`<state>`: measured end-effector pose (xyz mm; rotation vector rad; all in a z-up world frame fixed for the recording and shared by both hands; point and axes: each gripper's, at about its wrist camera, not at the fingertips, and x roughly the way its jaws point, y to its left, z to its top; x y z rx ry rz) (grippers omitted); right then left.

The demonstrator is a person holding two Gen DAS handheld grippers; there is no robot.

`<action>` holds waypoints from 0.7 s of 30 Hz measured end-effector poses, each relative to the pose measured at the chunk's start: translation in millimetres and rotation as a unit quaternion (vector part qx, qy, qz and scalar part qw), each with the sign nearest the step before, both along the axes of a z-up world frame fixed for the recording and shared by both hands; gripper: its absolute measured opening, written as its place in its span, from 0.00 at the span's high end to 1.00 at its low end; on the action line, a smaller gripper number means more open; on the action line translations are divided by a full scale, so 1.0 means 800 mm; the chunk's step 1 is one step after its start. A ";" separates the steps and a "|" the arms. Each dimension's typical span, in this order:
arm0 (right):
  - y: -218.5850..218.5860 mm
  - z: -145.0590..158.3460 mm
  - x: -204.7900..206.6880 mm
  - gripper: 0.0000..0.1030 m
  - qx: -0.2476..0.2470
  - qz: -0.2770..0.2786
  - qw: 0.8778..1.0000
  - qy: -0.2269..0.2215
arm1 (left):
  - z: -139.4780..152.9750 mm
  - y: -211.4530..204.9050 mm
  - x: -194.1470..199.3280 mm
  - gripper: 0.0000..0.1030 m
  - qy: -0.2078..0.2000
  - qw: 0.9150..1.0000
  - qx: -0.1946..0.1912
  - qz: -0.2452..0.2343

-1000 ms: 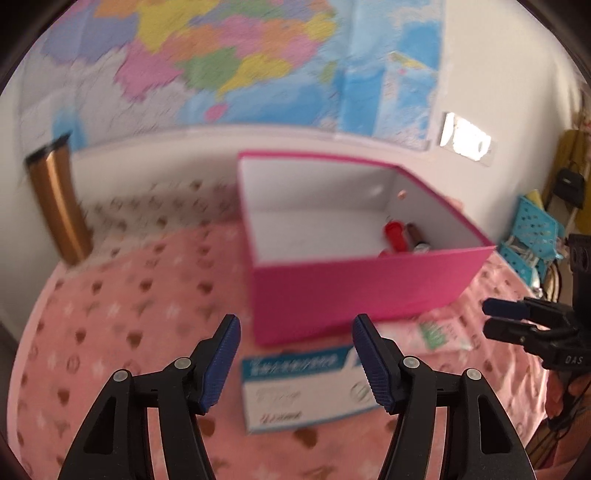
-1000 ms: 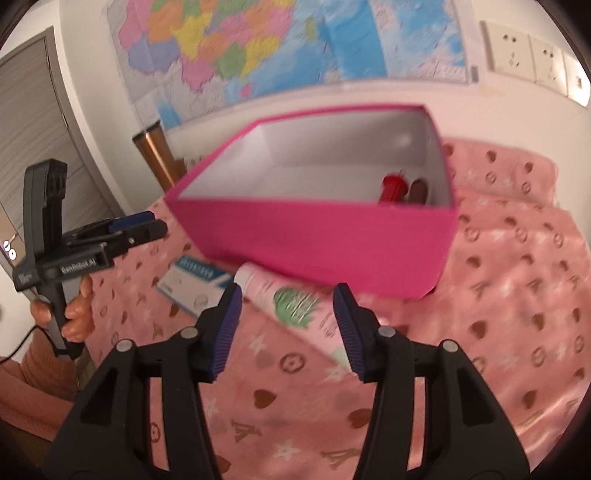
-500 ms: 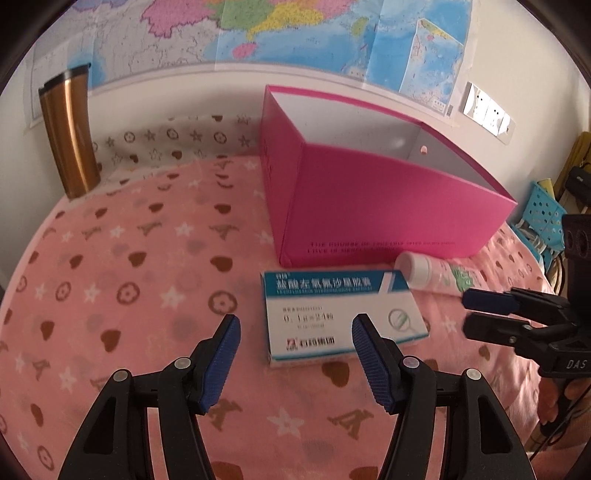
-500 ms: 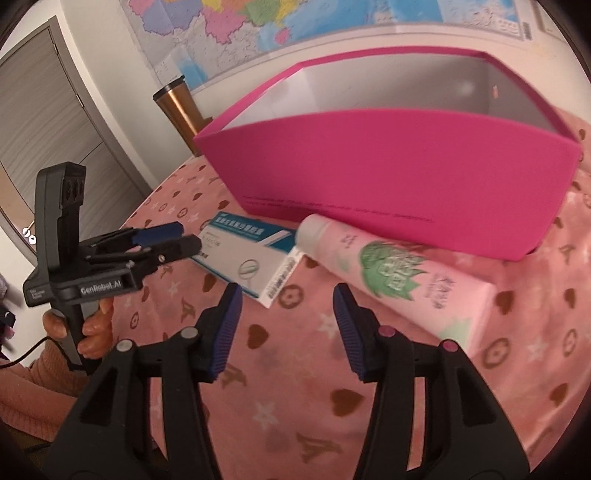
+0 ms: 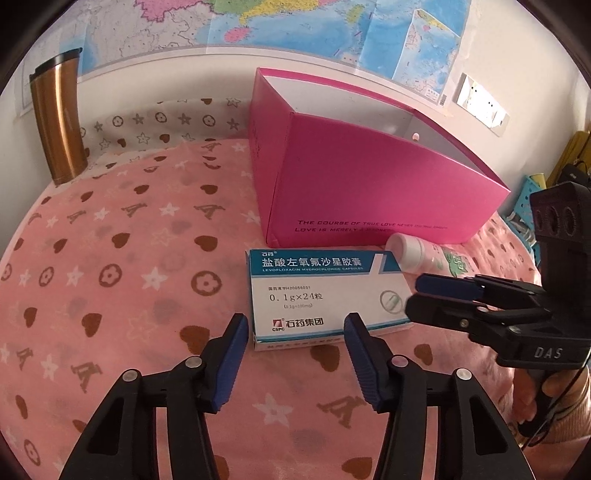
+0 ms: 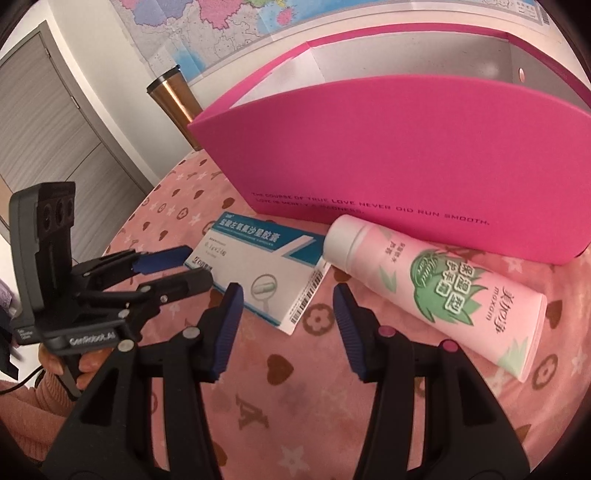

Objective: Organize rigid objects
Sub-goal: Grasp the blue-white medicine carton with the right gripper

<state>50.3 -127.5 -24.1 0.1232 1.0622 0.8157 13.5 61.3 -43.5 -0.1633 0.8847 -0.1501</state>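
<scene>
A white and blue medicine box point(image 5: 325, 295) lies flat on the pink blanket in front of the pink storage box point(image 5: 369, 192); it also shows in the right wrist view point(image 6: 266, 269). A pink hand-cream tube point(image 6: 443, 291) with a white cap lies beside it against the pink storage box point(image 6: 406, 158). My left gripper point(image 5: 295, 347) is open, just short of the medicine box's near edge. My right gripper point(image 6: 288, 317) is open, low over the blanket at the medicine box's right end, near the tube cap. The storage box's inside is hidden.
A copper travel mug point(image 5: 57, 118) stands at the back left by the wall. A map hangs on the wall point(image 5: 295, 29). A blue basket point(image 5: 524, 199) sits beyond the table's right edge. The pink blanket point(image 5: 110, 277) covers the table.
Both grippers have dropped lower and moved closer to the medicine box and tube. The storage box's contents have gone out of sight. Both grippers stay open.
</scene>
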 end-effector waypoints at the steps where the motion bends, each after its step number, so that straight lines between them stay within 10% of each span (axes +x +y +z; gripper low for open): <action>1: 0.001 -0.001 0.001 0.48 0.000 -0.001 1.000 0.002 | 0.000 0.000 0.000 0.49 0.000 1.000 0.000 -0.001; 21: 0.019 -0.011 0.003 0.51 -0.006 0.007 1.000 0.007 | -0.001 0.007 -0.001 0.52 0.006 1.000 -0.023 -0.018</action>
